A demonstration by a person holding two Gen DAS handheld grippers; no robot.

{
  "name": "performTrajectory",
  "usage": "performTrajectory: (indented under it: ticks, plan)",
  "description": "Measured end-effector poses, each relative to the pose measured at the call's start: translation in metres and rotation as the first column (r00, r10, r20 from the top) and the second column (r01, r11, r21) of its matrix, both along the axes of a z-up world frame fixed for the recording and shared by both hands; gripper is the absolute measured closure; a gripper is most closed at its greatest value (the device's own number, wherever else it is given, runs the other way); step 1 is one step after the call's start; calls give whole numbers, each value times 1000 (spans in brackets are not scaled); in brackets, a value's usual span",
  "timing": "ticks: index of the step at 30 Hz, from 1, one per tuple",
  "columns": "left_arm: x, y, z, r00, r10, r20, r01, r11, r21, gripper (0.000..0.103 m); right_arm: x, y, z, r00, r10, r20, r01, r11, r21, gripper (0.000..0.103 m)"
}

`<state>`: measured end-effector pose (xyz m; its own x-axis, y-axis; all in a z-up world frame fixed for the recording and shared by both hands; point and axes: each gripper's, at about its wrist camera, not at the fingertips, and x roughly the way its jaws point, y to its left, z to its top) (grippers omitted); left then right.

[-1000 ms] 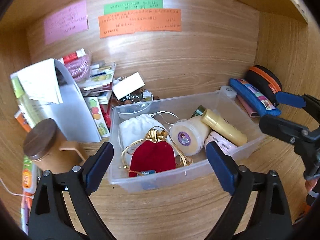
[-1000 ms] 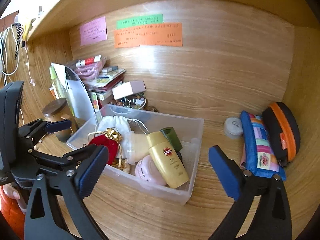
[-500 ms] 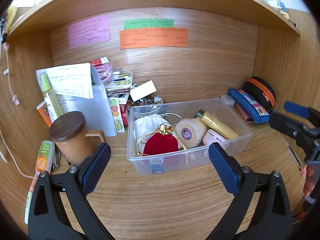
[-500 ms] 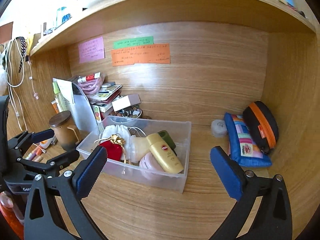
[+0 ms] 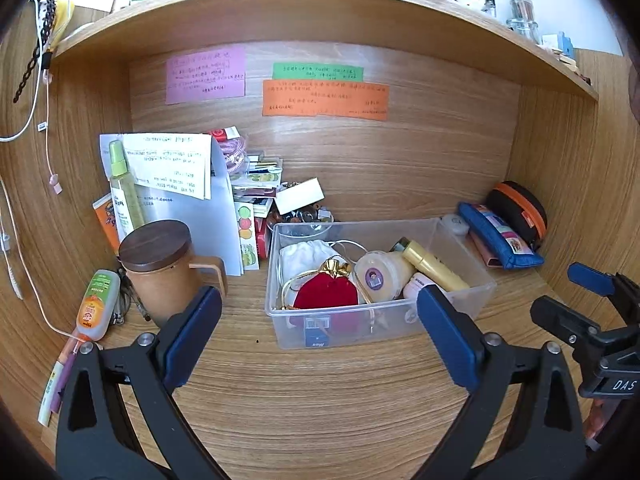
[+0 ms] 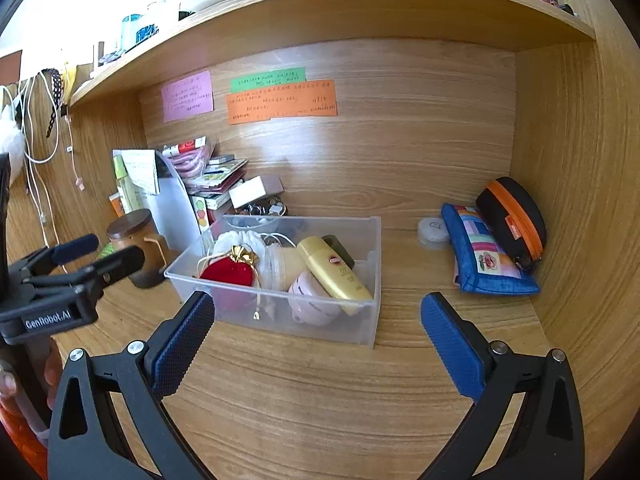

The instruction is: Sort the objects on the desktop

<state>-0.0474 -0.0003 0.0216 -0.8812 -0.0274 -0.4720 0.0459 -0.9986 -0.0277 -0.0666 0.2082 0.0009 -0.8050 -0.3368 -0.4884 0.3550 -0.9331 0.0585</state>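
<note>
A clear plastic bin (image 5: 460,242) (image 6: 370,280) stands on the wooden desk inside the alcove. It holds a red velvet pouch (image 5: 326,292) (image 6: 228,274), a white pouch (image 5: 300,254), a cream jar (image 5: 378,274), a yellow tube (image 5: 434,268) (image 6: 334,274) and a pink jar (image 6: 312,300). My left gripper (image 5: 317,292) (image 6: 114,248) hovers open before the bin's front wall, nothing between its fingers. My right gripper (image 6: 316,299) (image 5: 558,292) is open too, empty, in front of the bin's right half.
A brown mug with a wooden lid (image 5: 156,264) (image 6: 134,240) stands left of the bin, with papers, a bottle and stacked booklets behind it. A blue pouch (image 6: 480,256), a black-and-orange case (image 6: 510,216) and a small round tin (image 6: 432,230) lie at the right wall. Cables hang on the left.
Both grippers have drawn back from the bin, so it looks smaller and more of the shelf above shows. Both stay open and empty.
</note>
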Motion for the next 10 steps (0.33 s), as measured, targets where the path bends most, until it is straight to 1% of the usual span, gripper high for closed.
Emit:
performTrajectory:
  ticks: [5, 10]
  plan:
    - [4, 7, -3, 1000, 6, -11, -6, 999, -46, 4, -1, 0, -6, 1000, -3, 18, 2, 1000, 2, 0]
    - [4, 11, -6, 1000, -15, -9, 15, 998, -55, 4, -9, 0, -14, 998, 5, 56, -4, 1000, -19, 0]
